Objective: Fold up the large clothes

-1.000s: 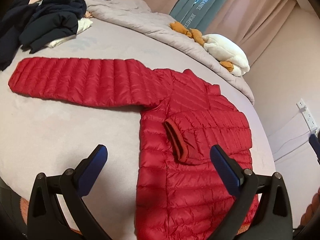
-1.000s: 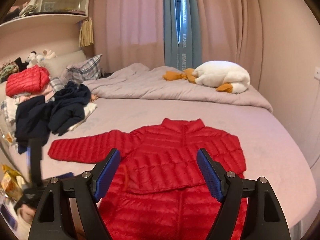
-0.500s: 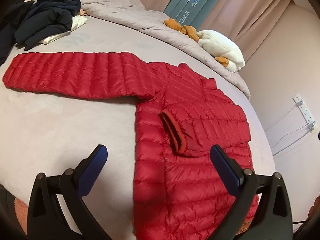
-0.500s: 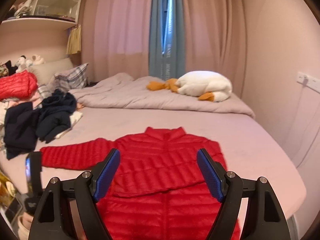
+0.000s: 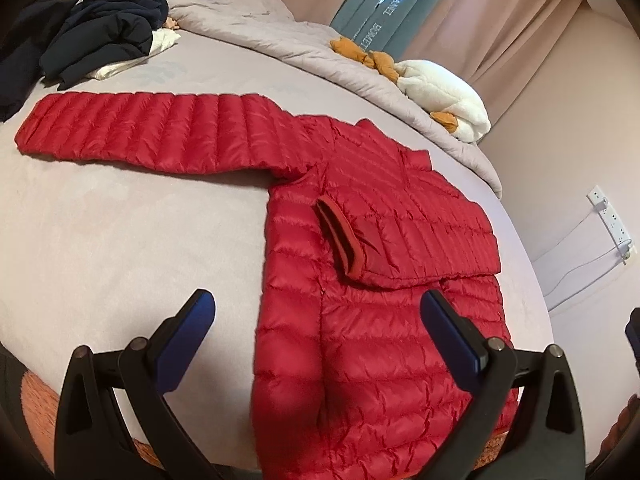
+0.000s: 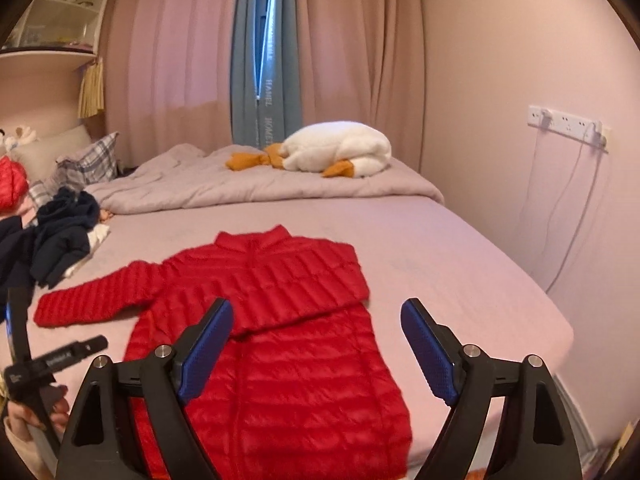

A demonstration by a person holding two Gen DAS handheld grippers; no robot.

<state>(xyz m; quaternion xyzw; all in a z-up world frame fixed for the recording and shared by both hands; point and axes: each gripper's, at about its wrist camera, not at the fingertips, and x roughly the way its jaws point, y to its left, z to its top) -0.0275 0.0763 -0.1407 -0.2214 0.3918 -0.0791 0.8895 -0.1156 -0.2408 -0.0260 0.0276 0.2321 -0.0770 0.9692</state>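
1. The left gripper (image 5: 316,326) hangs wide open and empty above the red puffer jacket (image 5: 384,280) spread on the bed (image 5: 120,240).
2. The right gripper (image 6: 316,340) has just been widening, nothing between its pads, jacket below.
3. One sleeve (image 5: 400,232) is folded across the chest; the other sleeve (image 5: 152,132) lies outstretched.
4. The curtain (image 6: 266,112) reads "HOME".

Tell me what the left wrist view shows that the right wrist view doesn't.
Only the left wrist view shows the dark red ribbed cuff of the sleeve folded across the jacket's chest. Only the right wrist view shows the white wall shelf and the left gripper at its edge. Both show the red quilted puffer jacket, the white plush goose, and wide-open jaws.
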